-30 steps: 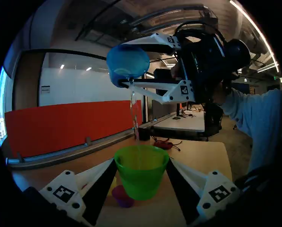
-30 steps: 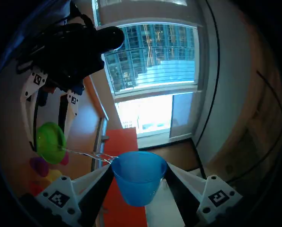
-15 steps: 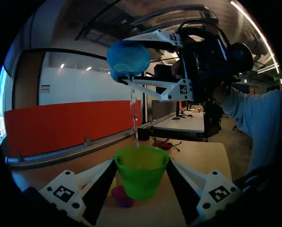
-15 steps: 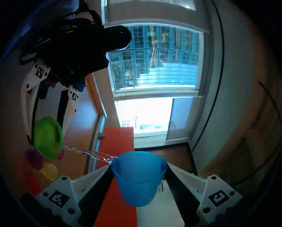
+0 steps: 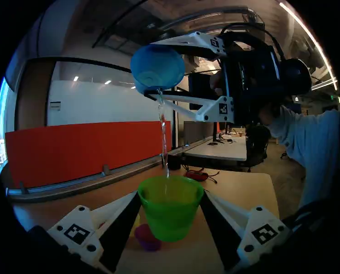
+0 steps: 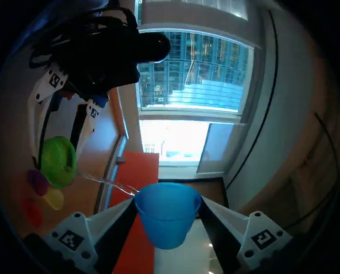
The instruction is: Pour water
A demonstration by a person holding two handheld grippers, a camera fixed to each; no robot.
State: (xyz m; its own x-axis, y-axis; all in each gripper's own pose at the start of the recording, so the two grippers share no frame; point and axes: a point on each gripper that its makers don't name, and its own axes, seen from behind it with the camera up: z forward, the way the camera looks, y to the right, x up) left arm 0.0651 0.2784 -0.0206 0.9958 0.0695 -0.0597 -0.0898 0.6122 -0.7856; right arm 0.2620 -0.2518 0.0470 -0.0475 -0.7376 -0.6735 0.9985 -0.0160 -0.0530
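Left gripper view, far left: a red wall panel [image 5: 78, 150] ran under a white wall w/ a small sign [image 5: 55, 106], too small to read. Lower centre: the left gripper [image 5: 170, 197] was closed partway round the green cup [image 5: 170, 214], both fingers pressed on its sides, cup upright over the wooden table [image 5: 247, 182]. Just beside its base, a purple cup [image 5: 147, 237] sat on the table. Upper centre: the blue cup [image 5: 157, 68] was tipped over, pinched in the right gripper [image 5: 149, 68]. A thin stream of water [image 5: 163, 132] fell from its lip to the green cup's mouth. The fingers bore square black-and-white tags [image 5: 76, 233]; no letters or brand legible. Right edge: a pale sleeve [image 5: 311, 141].

Right gripper view, left side: the green cup, w/ purple, yellow [image 6: 54, 198] and red [image 6: 31, 212] cups near it. Bottom centre: the right gripper's fingers both bore on the blue cup's walls. Centre-right: a window [image 6: 192, 91] w/ a tall bldg outside.
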